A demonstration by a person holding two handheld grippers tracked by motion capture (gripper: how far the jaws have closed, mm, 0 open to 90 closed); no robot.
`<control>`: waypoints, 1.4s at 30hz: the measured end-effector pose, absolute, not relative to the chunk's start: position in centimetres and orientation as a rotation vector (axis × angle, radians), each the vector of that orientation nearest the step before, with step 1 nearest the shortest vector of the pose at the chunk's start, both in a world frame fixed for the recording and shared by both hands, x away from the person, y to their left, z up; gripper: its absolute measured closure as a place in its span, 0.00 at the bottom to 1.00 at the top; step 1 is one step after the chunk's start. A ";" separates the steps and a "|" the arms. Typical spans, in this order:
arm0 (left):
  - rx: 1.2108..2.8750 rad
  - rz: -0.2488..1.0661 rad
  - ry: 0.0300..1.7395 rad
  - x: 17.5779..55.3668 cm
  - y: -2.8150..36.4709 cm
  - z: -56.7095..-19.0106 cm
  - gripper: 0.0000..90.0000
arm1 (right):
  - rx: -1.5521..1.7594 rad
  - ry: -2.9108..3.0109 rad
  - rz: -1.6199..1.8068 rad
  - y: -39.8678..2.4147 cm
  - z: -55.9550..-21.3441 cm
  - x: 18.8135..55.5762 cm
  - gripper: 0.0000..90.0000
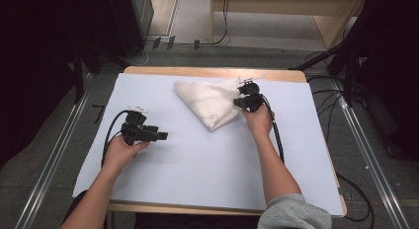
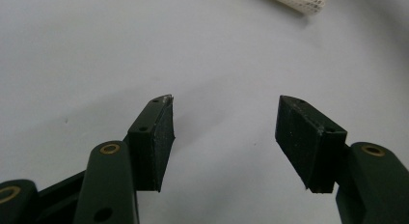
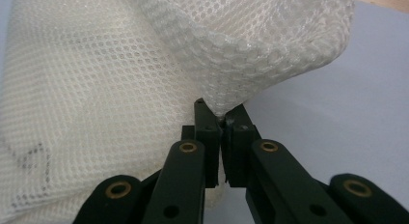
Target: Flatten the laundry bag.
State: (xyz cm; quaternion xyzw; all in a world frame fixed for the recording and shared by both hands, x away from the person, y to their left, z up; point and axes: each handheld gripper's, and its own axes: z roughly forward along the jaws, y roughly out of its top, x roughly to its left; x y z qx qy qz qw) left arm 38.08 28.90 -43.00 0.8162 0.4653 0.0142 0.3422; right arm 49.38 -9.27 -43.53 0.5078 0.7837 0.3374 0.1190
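High view: my left gripper [image 1: 160, 136] rests spread wide on the white sheet [image 1: 197, 155], while my right gripper [image 1: 238, 102] pinches the mesh bag [image 1: 210, 103] mid-table by its edge; so thin a bite could slip when lifted.

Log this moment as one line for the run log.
right gripper: shut on white mesh bag edge | left gripper: open, empty, over white table cover | bag: folded to triangle
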 end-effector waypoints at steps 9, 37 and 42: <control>2.084 0.041 1.232 38.0 29.8 -42.7 0.44 | 1.466 2.309 1.017 -9.3 -42.8 49.0 0.88; 1.975 0.119 1.337 37.6 35.0 -41.1 0.47 | 1.150 2.411 1.256 -4.1 -37.1 44.4 0.99; 1.947 0.122 1.369 37.1 36.4 -41.1 0.48 | 1.099 2.476 1.236 -1.9 -37.4 43.9 0.98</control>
